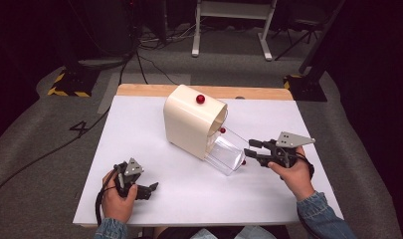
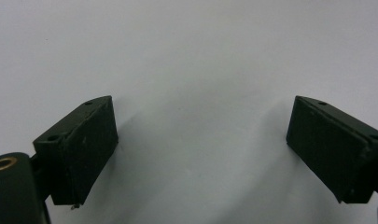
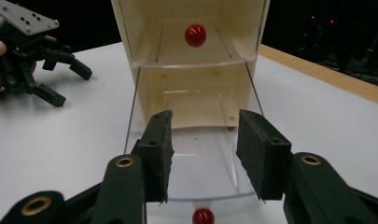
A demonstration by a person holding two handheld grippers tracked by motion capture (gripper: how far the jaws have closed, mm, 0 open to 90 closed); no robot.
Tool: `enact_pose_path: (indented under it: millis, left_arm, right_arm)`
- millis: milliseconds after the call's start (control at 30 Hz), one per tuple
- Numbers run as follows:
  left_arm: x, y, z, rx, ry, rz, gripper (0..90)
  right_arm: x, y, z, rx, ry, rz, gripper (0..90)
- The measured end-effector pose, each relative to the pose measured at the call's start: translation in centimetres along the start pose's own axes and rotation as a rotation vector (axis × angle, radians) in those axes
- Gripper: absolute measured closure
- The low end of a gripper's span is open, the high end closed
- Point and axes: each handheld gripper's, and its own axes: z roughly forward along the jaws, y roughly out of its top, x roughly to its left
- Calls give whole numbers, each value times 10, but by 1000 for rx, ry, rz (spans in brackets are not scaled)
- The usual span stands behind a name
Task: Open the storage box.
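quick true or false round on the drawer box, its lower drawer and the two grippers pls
1. The cream drawer box stands on the white table. True.
2. Its clear lower drawer is pushed fully shut. False: it is pulled out toward the right gripper.
3. The right gripper clamps the drawer's red knob. False: its jaws stand apart above the knob, with nothing between the pads.
4. The left gripper is open over bare table. True.
5. The upper drawer has a red knob too. True.

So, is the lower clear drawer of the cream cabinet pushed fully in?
No, the lower clear drawer sticks far out of the cream cabinet, its front red knob close to the camera.
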Motion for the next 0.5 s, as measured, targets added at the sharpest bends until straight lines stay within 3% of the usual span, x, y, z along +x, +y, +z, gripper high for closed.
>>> enact_pose_path:
  millis: [300,500]
  left_arm:
    - [-1,-1,0,-4,8,5,93]
    - [-1,-1,0,-2,5,1,93]
  right_arm:
    - [-4,25,29,-20,41,-25,593]
    - [-6,27,46,-14,51,-40,620]
